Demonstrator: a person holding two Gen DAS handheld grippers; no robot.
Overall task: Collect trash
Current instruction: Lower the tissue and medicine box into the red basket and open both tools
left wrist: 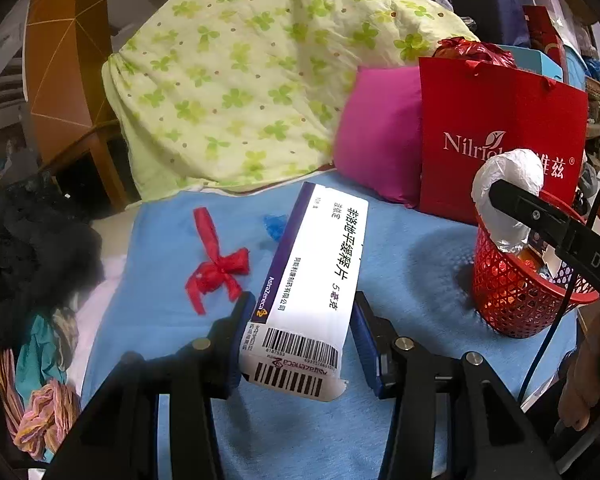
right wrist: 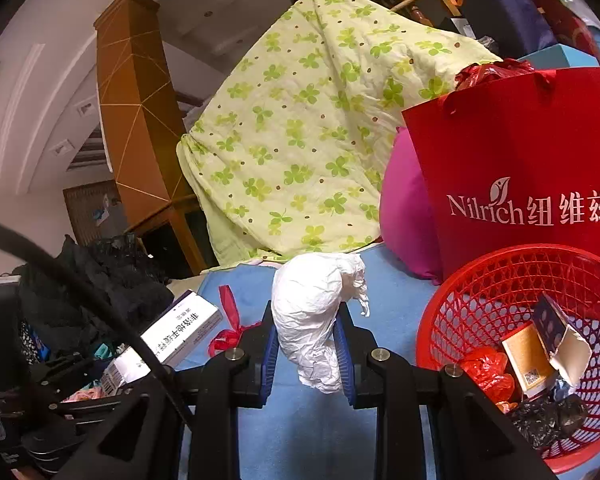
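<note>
Two light pieces: left claw [left wrist: 300, 336] clamps the stiff medicine box [left wrist: 316, 276] across its sides; right claw [right wrist: 306, 344] pinches soft crumpled paper [right wrist: 316, 312] mid-wad

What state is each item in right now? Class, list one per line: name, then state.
Medicine box: held off the blue cloth by the left hand-held gripper, end flap torn.
White wad: crumpled, clamped in the right hand-held gripper.
Red basket: upright, partly filled with trash.
Red scrap: knotted, lying loose on the cloth.
Red paper bag: upright behind the basket.
</note>
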